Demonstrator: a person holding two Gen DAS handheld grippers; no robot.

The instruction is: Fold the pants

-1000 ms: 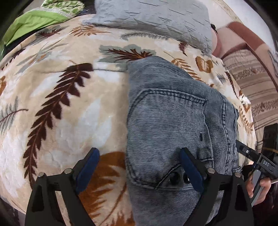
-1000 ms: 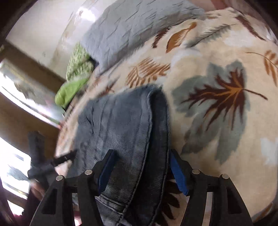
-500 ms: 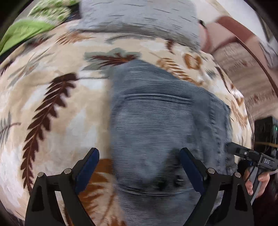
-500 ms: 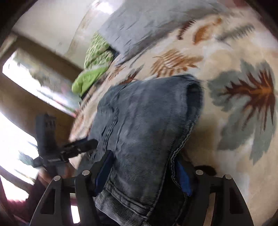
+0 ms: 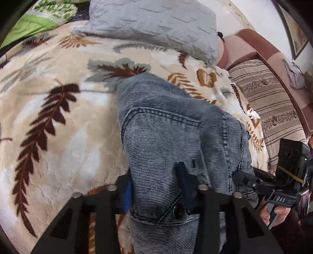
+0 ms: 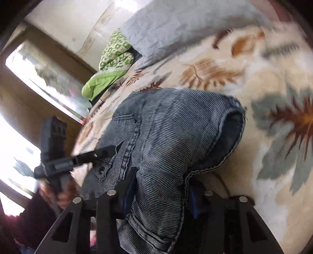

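Note:
Folded blue-grey denim pants lie on a beige leaf-print blanket. My left gripper is shut on the near waist edge of the pants, beside the back pocket and button. My right gripper is shut on the other near edge of the pants, which bunch up and lift between its fingers. The right gripper also shows in the left wrist view at the pants' right edge, and the left gripper shows in the right wrist view at the left.
A grey pillow lies at the far end of the bed, with green bedding to its left. A striped brown sofa stands to the right. A window is on the left in the right wrist view.
Both grippers went from open to shut on the near edge of the pants. The denim now bunches and rises between the fingers.

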